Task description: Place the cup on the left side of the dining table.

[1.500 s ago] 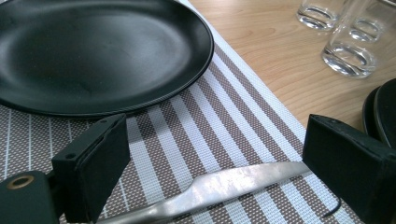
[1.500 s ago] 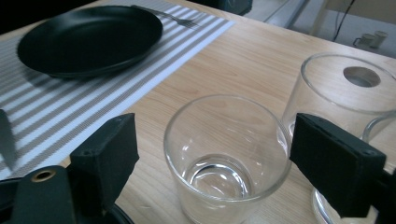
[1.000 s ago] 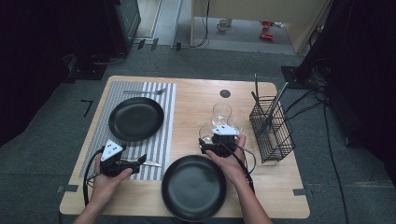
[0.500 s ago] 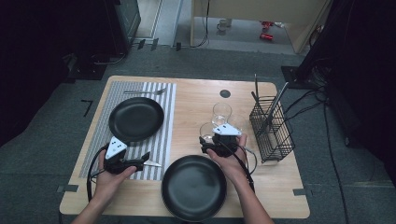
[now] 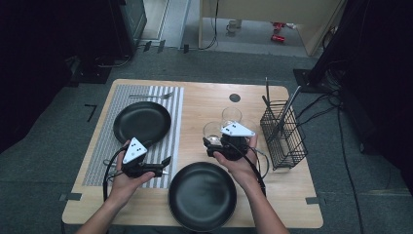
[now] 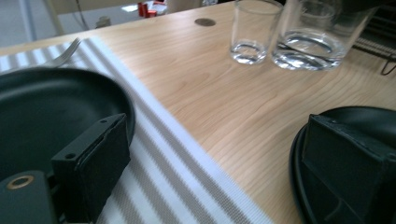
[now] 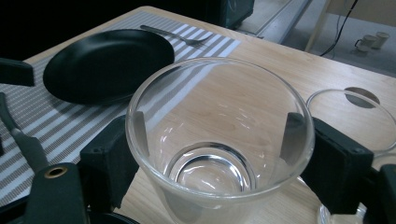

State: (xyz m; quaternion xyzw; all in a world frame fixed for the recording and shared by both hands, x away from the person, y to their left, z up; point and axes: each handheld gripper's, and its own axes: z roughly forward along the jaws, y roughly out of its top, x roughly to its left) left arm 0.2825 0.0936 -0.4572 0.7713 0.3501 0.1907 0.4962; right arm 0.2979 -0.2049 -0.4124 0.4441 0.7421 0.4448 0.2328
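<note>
A clear glass [image 7: 219, 144] is held between the jaws of the right gripper [image 5: 217, 146], the black pads being pressed against its wall on either side just under the rim, as is seen in the right gripper view; the glass is upright and empty. In the high view it is seen at the middle of the table [image 5: 204, 100], just ahead of the near plate [image 5: 202, 196] and just beside a second glass [image 5: 231, 116], which stands slightly farther off and to the right; its rim is seen at the right edge of the right gripper view. A wire rack [image 5: 285, 136] with long utensils in it is placed farther right, apart from the glasses. To the left, a striped mat [image 5: 100, 156] is laid, bearing a far plate [image 5: 142, 122] and, beyond it, a fork [image 5: 153, 96]. The left gripper [image 5: 163, 165] is held over the near right corner of the mat, pointed toward the near plate, its jaws set wide with nothing between them. In the left gripper view the mat's edge and bare wood are seen between the jaws, and both glasses beyond. A dark round inset [image 5: 234, 97] is seen in the tabletop behind the glasses.
</note>
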